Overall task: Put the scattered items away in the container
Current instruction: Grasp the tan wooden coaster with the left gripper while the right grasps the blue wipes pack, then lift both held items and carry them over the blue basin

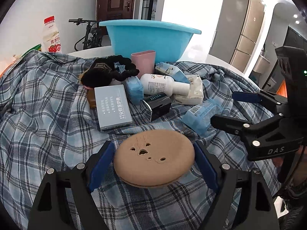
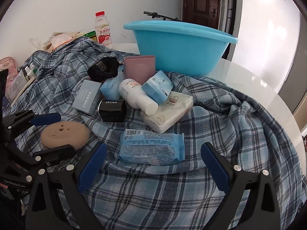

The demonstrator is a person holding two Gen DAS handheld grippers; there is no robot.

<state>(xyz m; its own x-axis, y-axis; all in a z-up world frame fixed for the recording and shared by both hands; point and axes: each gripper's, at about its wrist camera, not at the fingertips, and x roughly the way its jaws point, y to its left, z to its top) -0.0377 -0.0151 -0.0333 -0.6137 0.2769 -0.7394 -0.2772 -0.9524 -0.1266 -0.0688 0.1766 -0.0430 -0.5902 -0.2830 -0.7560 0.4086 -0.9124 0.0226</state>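
Pink cup (image 2: 139, 69) & clutter fronting basin (image 2: 180, 48); above free.

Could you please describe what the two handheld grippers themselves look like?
Both the left gripper and right gripper are matte black, angular frames with silver rivets and flat blue-padded fingers. The right one carries raised "DAS" lettering and a green indicator light.

Brown box (image 1: 91, 100) mostly hidden under grey box (image 1: 113, 107); basin (image 1: 149, 38) interior unseen — bicycle (image 1: 90, 34) partly hidden
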